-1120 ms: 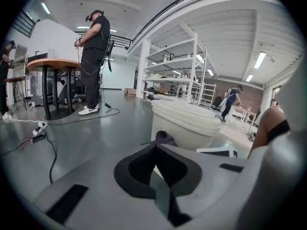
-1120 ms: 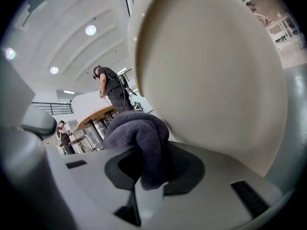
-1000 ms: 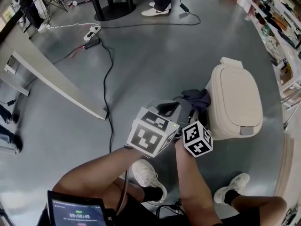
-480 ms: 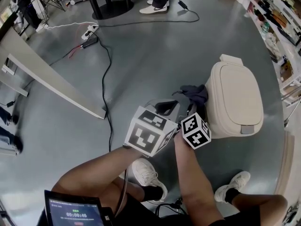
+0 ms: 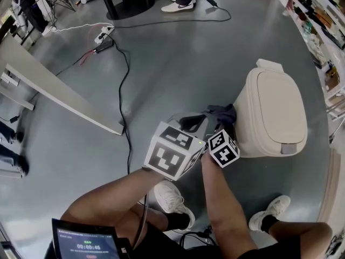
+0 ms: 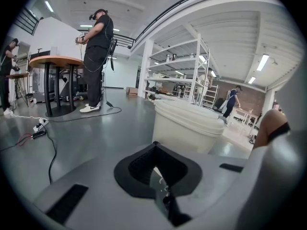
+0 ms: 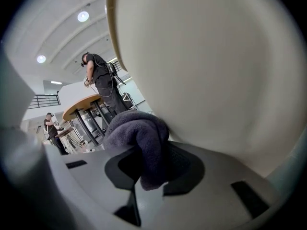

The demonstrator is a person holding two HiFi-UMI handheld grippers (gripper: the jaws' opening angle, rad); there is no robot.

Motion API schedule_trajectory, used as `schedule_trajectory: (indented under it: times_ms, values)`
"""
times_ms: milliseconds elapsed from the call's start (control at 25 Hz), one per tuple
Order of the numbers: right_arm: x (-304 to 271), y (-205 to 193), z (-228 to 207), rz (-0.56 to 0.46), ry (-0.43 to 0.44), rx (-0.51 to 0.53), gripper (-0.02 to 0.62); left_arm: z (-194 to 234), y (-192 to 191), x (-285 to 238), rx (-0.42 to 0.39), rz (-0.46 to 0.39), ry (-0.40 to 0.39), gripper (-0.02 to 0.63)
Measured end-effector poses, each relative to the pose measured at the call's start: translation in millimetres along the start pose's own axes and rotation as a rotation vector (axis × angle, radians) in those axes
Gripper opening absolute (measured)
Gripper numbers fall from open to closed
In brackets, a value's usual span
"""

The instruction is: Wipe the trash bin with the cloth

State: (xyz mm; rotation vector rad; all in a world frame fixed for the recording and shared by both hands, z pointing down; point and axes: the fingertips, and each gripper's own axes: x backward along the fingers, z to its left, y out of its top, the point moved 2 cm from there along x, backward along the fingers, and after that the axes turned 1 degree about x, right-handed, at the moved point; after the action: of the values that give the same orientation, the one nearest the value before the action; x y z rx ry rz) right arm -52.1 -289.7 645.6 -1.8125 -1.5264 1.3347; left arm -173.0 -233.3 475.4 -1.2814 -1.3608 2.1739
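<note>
A cream trash bin (image 5: pixel 277 109) with its lid shut stands on the grey floor at the right; it also shows in the left gripper view (image 6: pixel 184 126). My right gripper (image 5: pixel 224 125) is shut on a dark grey cloth (image 5: pixel 220 112), which lies pressed against the bin's left side. In the right gripper view the cloth (image 7: pixel 139 143) bulges out of the jaws of the right gripper (image 7: pixel 144 169), and the bin wall (image 7: pixel 216 66) fills the frame. My left gripper (image 5: pixel 190 123) sits just left of the cloth, shut and holding nothing (image 6: pixel 158 169).
A black cable (image 5: pixel 126 85) runs across the floor to a power strip (image 5: pixel 102 36). A long grey board (image 5: pixel 59 99) lies at the left. My shoes (image 5: pixel 170 198) (image 5: pixel 269 212) stand close to the bin. Shelving (image 5: pixel 318 20) lines the right. A person (image 6: pixel 98 56) stands by a round table (image 6: pixel 55 61).
The right gripper with the cloth has shifted slightly up along the bin's side. The left gripper has hardly moved. The view has shifted a little.
</note>
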Motion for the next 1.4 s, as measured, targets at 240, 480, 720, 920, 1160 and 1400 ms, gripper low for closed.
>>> schedule_trajectory:
  times_ms: [240,480,720,920,1160,1400]
  values:
    - [-11.2,-33.3,-22.6,0.078,-0.058,0.018,0.078,-2.2,-1.7,-0.1,-0.002,0.003,0.000,-0.003]
    - [-23.7,-75.0,-34.2,0.183,-0.030,0.000,0.078,-2.1,-4.2,-0.1,-0.009,0.012,0.001,-0.003]
    - [-29.1,-90.4,-36.1,0.229,0.010,0.028,0.078,-3.2,-5.9,-0.9,-0.017,0.019,-0.001,-0.003]
    - [-15.0,-71.9,-2.4,0.187,0.156,0.164,0.078,-3.9,5.1,0.9,-0.029,0.001,0.007,-0.003]
    - [63.8,-26.8,57.2,0.124,0.377,0.371,0.078,20.3,43.4,22.9,0.013,-0.092,0.080,-0.003]
    - [180.9,65.0,87.3,0.030,0.536,0.512,0.078,35.0,84.8,49.4,0.117,-0.198,0.164,-0.003]
